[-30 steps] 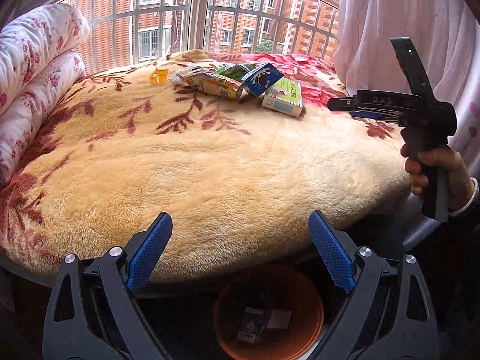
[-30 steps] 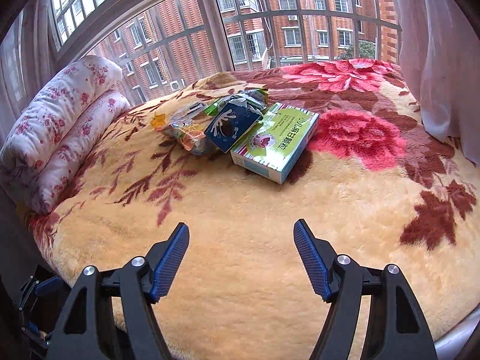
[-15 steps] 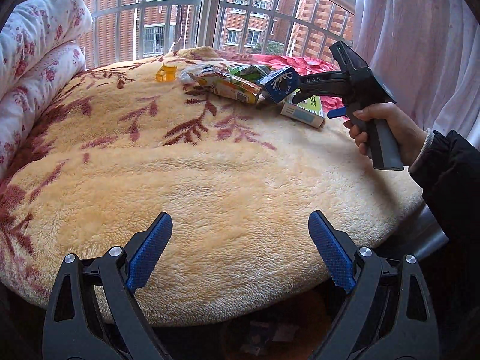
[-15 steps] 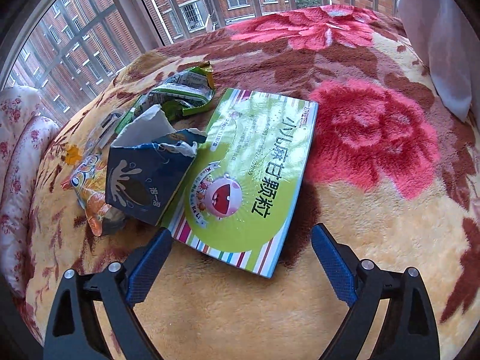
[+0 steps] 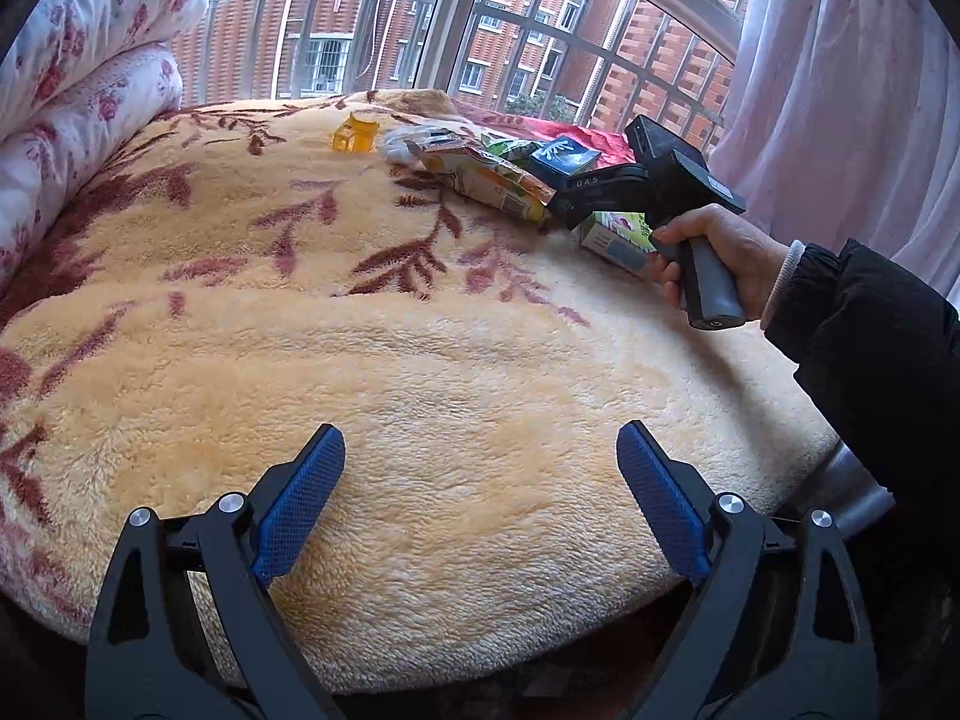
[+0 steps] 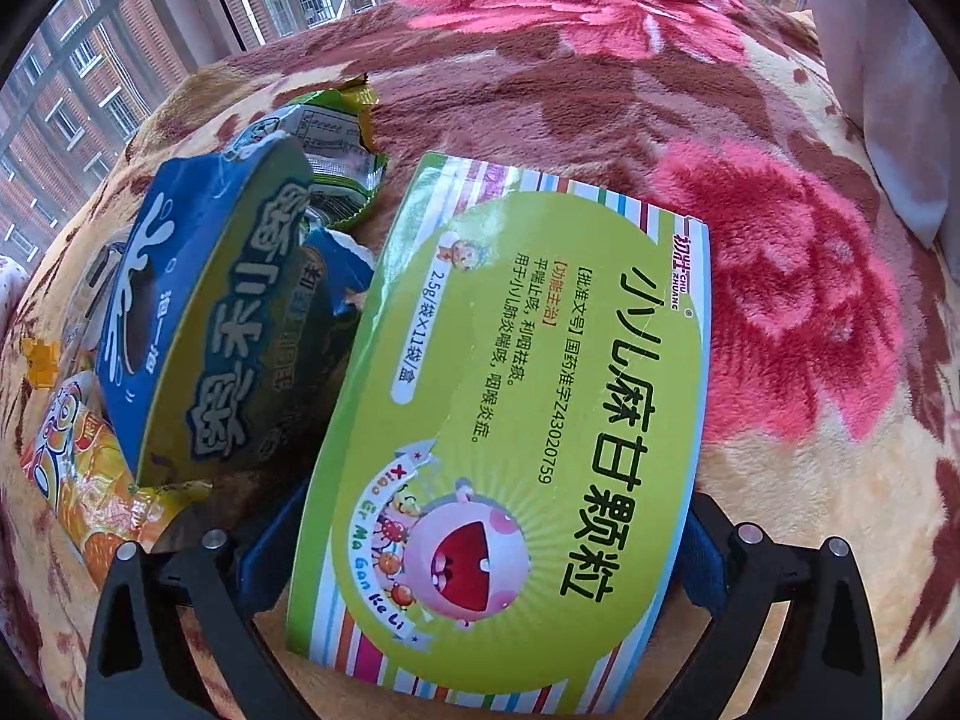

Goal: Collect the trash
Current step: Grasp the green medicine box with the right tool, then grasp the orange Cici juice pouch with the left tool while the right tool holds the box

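The right tongs (image 6: 480,546) have dropped down over the green box (image 6: 510,420) on the bed.

A second ago they were up in the air, far from the trash. Now they are spread wide and opening more, one on each side of the box, but not squeezing it. The box lies on the fuzzy blanket (image 6: 780,480), at the far right of the bed. A torn blue box (image 6: 198,324) leans on its left side, with an orange wrapper (image 6: 90,480) beside that. The left tongs (image 5: 480,504) are apart and empty, over the near edge of the bed.

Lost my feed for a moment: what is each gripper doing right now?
Left gripper: open, empty, over the blanket.
Right gripper: jaws opening, astride the green box, not gripping.
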{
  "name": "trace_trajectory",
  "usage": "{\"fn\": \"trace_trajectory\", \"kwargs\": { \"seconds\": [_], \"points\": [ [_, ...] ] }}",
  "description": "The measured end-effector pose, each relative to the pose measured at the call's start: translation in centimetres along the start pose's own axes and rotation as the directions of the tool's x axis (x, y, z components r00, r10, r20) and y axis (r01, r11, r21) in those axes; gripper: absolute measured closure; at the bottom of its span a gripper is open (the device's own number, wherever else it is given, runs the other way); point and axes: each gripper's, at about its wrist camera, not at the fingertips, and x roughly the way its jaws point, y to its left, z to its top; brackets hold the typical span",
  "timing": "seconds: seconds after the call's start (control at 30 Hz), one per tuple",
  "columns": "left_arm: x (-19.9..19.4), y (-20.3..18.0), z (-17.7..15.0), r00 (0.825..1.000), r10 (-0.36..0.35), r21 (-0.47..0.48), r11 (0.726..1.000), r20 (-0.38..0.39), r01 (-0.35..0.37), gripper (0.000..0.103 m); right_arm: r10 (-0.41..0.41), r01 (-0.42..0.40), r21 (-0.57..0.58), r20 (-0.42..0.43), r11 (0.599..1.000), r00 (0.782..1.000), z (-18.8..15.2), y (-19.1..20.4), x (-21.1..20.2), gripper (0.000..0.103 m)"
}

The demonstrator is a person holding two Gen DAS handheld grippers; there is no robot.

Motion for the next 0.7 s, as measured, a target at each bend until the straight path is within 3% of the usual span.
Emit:
{"fn": "trace_trajectory", "kwargs": {
  "seconds": [0.17, 0.43, 0.57, 0.7],
  "points": [
    [0.0, 0.0, 0.2, 1.000, 0.014, -0.005, 1.000, -0.003, -0.014, 0.013, 0.019, -0.018, -0.022, 0.038, 1.000, 0.999, -1.0, -0.4, -0.8, 0.012],
    [0.9, -1.3, 1.6, 0.999, 0.036, 0.007, 0.999, -0.031, -0.035, 0.013, 0.160, -0.158, -0.053, 0.052, 0.986, 0.986, -4.6, -4.2, -4.0, 0.018],
    [2.5, -1.6, 3.1, 0.996, 0.042, -0.053, 0.998, -0.077, -0.046, 0.013, 0.250, -0.242, -0.098, 0.084, 0.965, 0.964, -7.8, -6.1, -6.8, 0.018],
    [4.8, -1.9, 5.1, 0.992, 0.061, -0.124, 0.989, -0.110, -0.075, 0.013, 0.380, -0.368, -0.106, 0.141, 0.924, 0.914, -11.0, -8.9, -9.7, 0.018]
  ]
}}
